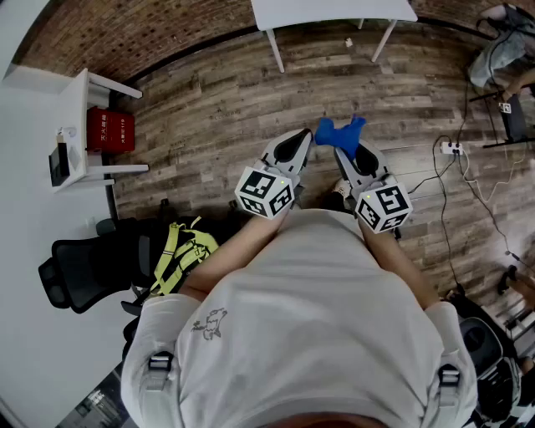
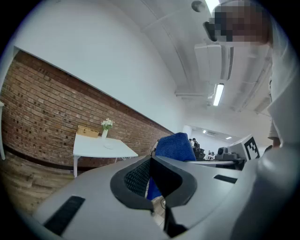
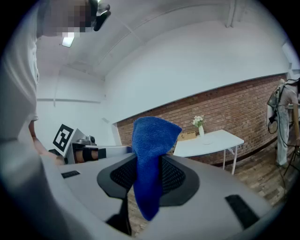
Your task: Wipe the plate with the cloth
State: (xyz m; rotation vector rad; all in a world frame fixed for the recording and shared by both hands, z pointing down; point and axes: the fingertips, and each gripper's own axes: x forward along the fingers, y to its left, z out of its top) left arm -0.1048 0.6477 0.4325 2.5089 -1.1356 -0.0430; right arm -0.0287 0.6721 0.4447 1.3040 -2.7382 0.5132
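Note:
A blue cloth (image 1: 341, 134) hangs pinched in my right gripper (image 1: 344, 155), which is shut on it. In the right gripper view the cloth (image 3: 152, 140) sticks up above the jaws and droops below them. Beside it my left gripper (image 1: 303, 144) is shut with nothing between its pads; in its own view the cloth (image 2: 174, 145) shows just behind its tips. Both grippers are held close together in front of the person's chest, above the wooden floor. A white table (image 2: 101, 149) stands by the brick wall with a pale flat round thing (image 2: 108, 146) on it, possibly the plate.
A small vase of flowers (image 2: 107, 126) and a wooden box (image 2: 88, 131) also sit on the white table (image 1: 334, 10). At the left are a white desk (image 1: 79, 125), a red box (image 1: 110, 129) and a black office chair (image 1: 92, 263). Cables and a power strip (image 1: 451, 148) lie on the floor at the right.

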